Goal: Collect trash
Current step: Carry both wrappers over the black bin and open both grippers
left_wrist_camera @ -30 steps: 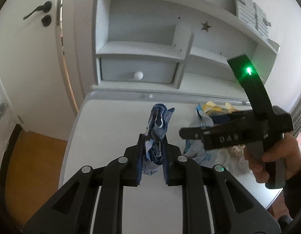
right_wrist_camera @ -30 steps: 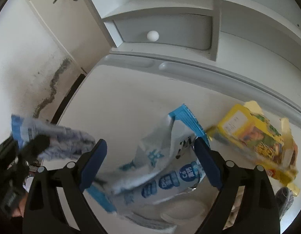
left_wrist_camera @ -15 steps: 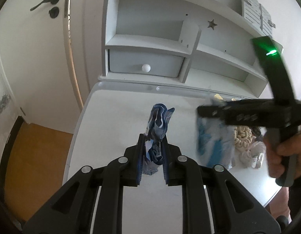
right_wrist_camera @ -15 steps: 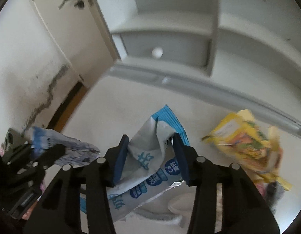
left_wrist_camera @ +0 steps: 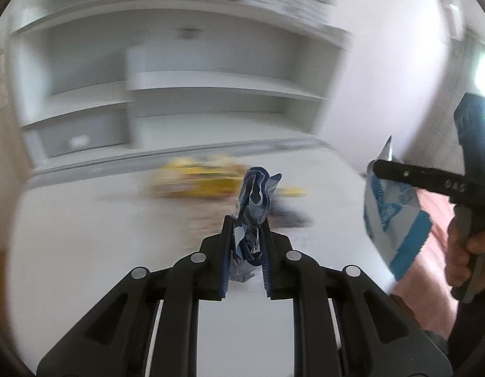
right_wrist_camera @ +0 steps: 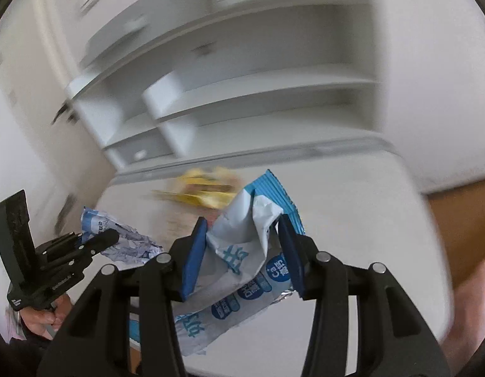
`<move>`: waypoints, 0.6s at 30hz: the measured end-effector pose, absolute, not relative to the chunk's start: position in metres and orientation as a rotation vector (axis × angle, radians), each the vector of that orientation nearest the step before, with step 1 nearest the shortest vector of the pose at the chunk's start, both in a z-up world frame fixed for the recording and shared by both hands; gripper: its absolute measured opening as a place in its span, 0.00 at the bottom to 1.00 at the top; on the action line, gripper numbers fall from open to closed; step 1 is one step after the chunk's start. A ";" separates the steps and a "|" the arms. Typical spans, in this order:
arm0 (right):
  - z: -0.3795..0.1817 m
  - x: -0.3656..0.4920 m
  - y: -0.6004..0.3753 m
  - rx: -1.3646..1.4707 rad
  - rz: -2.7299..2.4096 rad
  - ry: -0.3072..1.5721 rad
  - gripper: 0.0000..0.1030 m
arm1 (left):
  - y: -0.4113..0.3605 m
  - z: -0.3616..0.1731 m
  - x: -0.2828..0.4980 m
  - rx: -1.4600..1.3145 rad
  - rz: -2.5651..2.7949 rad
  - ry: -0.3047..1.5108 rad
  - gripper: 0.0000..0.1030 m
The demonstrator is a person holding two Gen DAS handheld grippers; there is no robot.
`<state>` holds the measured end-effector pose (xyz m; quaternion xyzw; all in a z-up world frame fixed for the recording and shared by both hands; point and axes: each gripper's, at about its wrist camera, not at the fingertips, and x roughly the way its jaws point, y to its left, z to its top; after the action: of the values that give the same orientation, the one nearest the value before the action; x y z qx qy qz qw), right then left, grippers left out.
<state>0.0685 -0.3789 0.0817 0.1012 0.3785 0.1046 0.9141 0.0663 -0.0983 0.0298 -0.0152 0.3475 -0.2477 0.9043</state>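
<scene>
- Gripping a crumpled blue wrapper [left_wrist_camera: 251, 213], the left gripper [left_wrist_camera: 245, 235] has its jaws pressed close on it at lower centre of the left view; the wrapper is thin creased film, twisted into an upright wad that sticks up past the fingertips.
- Clamped likewise, the right gripper [right_wrist_camera: 242, 248] pinches a larger blue-and-white pouch [right_wrist_camera: 242, 260] at lower centre of the right view. The pouch looks like glossy foil-lined plastic, flat but folded and dented, with a ribbed sealed edge at its top and printed round badges lower down.
- Both pieces hang off the table [left_wrist_camera: 85, 220], so by my reading two items are collected and only need dropping somewhere; no bin shows in either view.
- Left to do: a yellow packet [left_wrist_camera: 195, 182] lies on the smooth white tabletop at mid-frame, blurred, with a dark smear of something just right of it that I cannot identify.
- Farthest off, pale shelves [left_wrist_camera: 211, 84] with hard flat boards fill the upper frame, also blurred.
</scene>
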 end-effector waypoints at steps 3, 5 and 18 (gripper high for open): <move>0.077 0.021 -0.456 0.272 0.076 0.749 0.45 | -0.178 0.028 0.054 -0.004 -0.682 0.722 0.15; 0.066 -0.016 -0.508 0.314 -0.043 0.735 0.45 | -0.227 0.025 0.042 0.029 -0.781 0.725 0.15; -0.075 -0.210 -0.731 0.624 -0.590 0.811 0.45 | -0.495 -0.048 -0.062 0.275 -1.293 0.838 0.15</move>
<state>-0.2100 -0.7311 -0.0751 0.2941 0.3824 -0.2783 0.8306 -0.0618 -0.4946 -0.0482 0.1237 0.3776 -0.5824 0.7091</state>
